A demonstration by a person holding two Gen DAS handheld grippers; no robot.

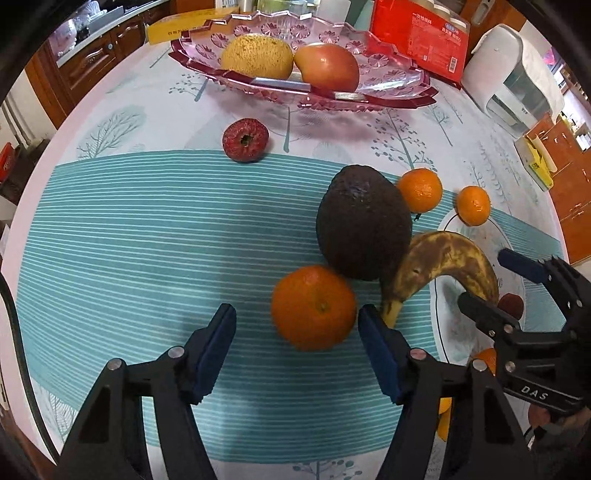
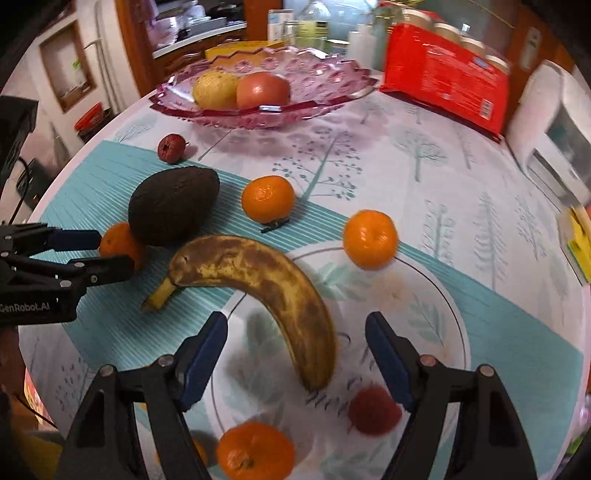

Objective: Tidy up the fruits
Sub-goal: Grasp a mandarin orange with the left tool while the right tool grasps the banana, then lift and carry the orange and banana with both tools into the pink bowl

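Observation:
A pink glass fruit dish [image 1: 388, 88] at the far side holds a yellow fruit [image 1: 256, 55] and a red-orange fruit [image 1: 327, 68]. On the cloth lie a dark avocado [image 1: 364, 225], a browned banana [image 1: 443, 266], several tangerines and a small red fruit [image 1: 245, 140]. My left gripper [image 1: 297, 326] is open, its fingers on either side of a tangerine [image 1: 314, 306]. My right gripper [image 2: 295, 332] is open over the banana's [image 2: 266, 288] lower end; it also shows in the left wrist view [image 1: 517, 284].
A red package [image 1: 417, 37] and a white appliance [image 1: 513, 74] stand behind the dish. A yellow box [image 1: 184, 26] is at the far left. A tangerine [image 2: 255, 452] and a red fruit [image 2: 373, 410] lie near my right gripper. The round table's edge curves left.

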